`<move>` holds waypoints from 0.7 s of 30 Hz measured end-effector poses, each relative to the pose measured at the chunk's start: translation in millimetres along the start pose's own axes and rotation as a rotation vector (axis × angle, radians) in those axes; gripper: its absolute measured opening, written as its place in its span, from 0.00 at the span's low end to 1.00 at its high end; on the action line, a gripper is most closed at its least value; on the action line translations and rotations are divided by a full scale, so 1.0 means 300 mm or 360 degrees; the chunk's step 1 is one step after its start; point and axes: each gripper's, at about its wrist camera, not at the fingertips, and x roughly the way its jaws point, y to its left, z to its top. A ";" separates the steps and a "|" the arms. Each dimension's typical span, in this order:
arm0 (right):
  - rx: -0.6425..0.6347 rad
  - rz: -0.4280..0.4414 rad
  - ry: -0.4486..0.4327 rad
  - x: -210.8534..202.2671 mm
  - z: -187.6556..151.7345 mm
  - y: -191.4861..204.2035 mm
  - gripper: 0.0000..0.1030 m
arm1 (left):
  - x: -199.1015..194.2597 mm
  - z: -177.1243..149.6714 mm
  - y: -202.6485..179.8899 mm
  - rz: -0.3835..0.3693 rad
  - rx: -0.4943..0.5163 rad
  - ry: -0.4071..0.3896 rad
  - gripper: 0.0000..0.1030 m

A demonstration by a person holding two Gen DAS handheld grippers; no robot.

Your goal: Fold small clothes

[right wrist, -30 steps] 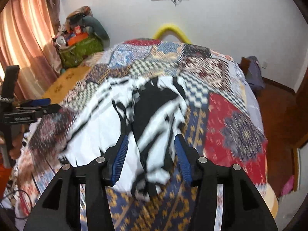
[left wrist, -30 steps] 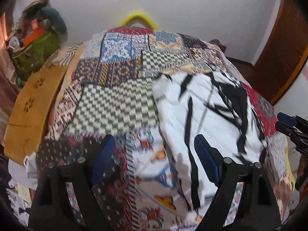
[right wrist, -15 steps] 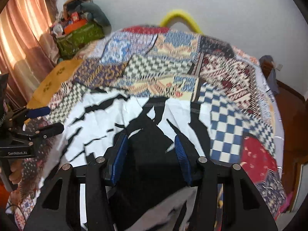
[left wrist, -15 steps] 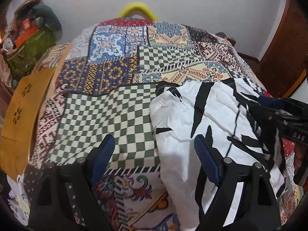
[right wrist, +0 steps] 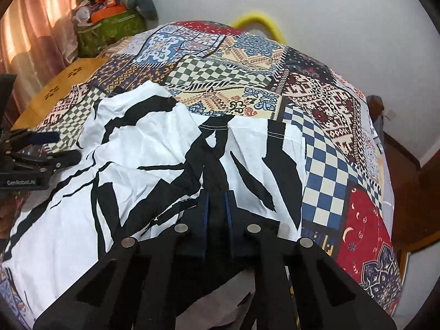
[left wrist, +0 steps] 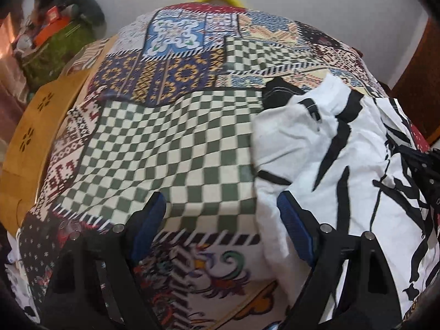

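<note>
**A:** Start at the left. How much room is there on the bed?

**B:** The patchwork bedspread point(left wrist: 170, 148) runs bare from its left edge, where the yellow-brown wooden board point(left wrist: 35, 126) borders it, across the green checked patch. The left gripper point(left wrist: 220, 228) hangs over that patch with its jaws spread wide and nothing between them. Its right finger lies just at the left edge of the garment.

**A:** And the garment?

**B:** The white garment with black streaks point(right wrist: 170, 148) lies spread over the near middle of the bedspread, rumpled, its left corner bunched up. The far half of the bed is open, and so is the right side, with blue checks and a red patch running to the right edge.

**A:** The right gripper?

**B:** The right gripper point(right wrist: 217, 203) is closing at the garment's near edge, its blue pads point(right wrist: 205, 211) nearly together with a dark fold of the cloth pinched between them.

**A:** Anything you cannot see?

**B:** The garment's near hem is hidden under the right gripper's body, and its left end is cut off by the picture's rim. In the left wrist view the right gripper is only a dark blur at the right margin. A green bag point(right wrist: 110, 31) of clutter sits past the far left corner, and I cannot tell what is in it.
</note>
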 end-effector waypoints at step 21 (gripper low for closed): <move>-0.0033 0.0311 0.0007 -0.070 0.004 0.133 0.39 | -0.091 0.015 -0.227 -0.0227 0.0343 0.0000 0.76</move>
